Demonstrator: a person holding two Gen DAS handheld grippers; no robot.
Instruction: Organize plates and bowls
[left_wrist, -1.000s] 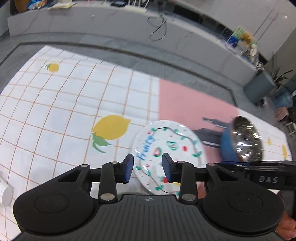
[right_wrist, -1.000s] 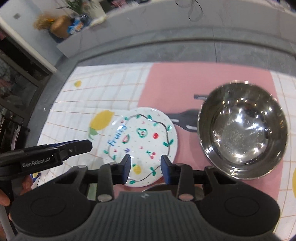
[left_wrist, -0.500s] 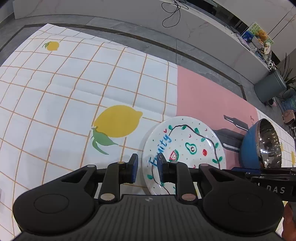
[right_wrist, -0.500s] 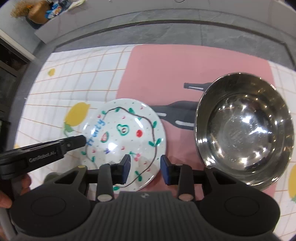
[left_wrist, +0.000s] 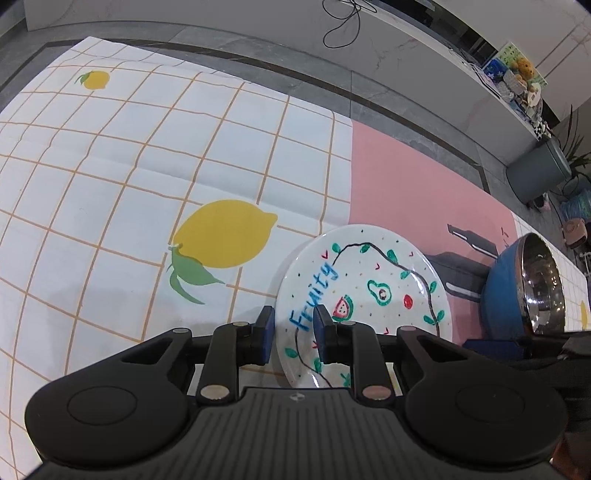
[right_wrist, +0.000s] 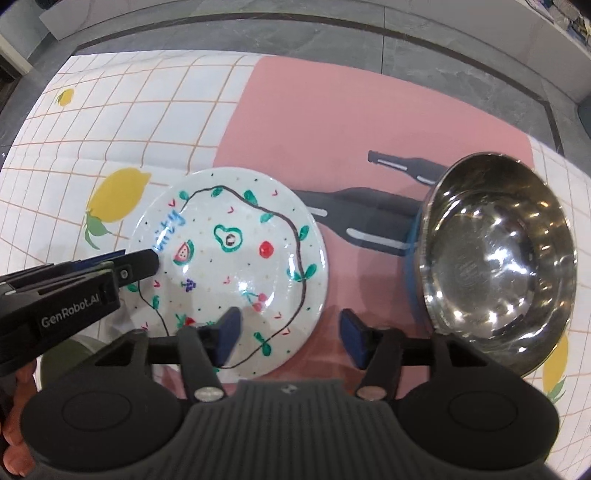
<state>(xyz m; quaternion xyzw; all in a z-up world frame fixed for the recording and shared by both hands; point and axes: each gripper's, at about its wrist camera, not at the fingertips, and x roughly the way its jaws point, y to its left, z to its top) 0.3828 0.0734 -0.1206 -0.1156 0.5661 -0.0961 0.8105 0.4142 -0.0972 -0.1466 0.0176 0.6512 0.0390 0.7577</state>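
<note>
A white plate (left_wrist: 369, 280) painted with fruit and the word "Fruity" lies on the cloth. My left gripper (left_wrist: 293, 328) straddles its left rim, one pad outside the edge and one on the painted face, shut on that rim. In the right wrist view the left gripper's upper finger (right_wrist: 140, 264) rests on the plate (right_wrist: 236, 266). My right gripper (right_wrist: 290, 334) hovers over the plate's near right edge with its jaws opening and no pad touching it. A steel bowl (right_wrist: 495, 258) with a blue outside (left_wrist: 506, 295) stands just right of the plate.
The cloth (left_wrist: 184, 155) is a white grid with lemon prints and a pink panel (right_wrist: 332, 110) printed with dark bottles. Grey floor, a long white ledge (left_wrist: 424, 55) with a cable, a grey bin (left_wrist: 535, 177) and plants lie beyond. A hand (right_wrist: 14, 435) holds the left gripper.
The left gripper came down onto the plate's left rim and its jaws narrowed around it. The right gripper tipped further downward over the plate, and its jaws spread wide.
</note>
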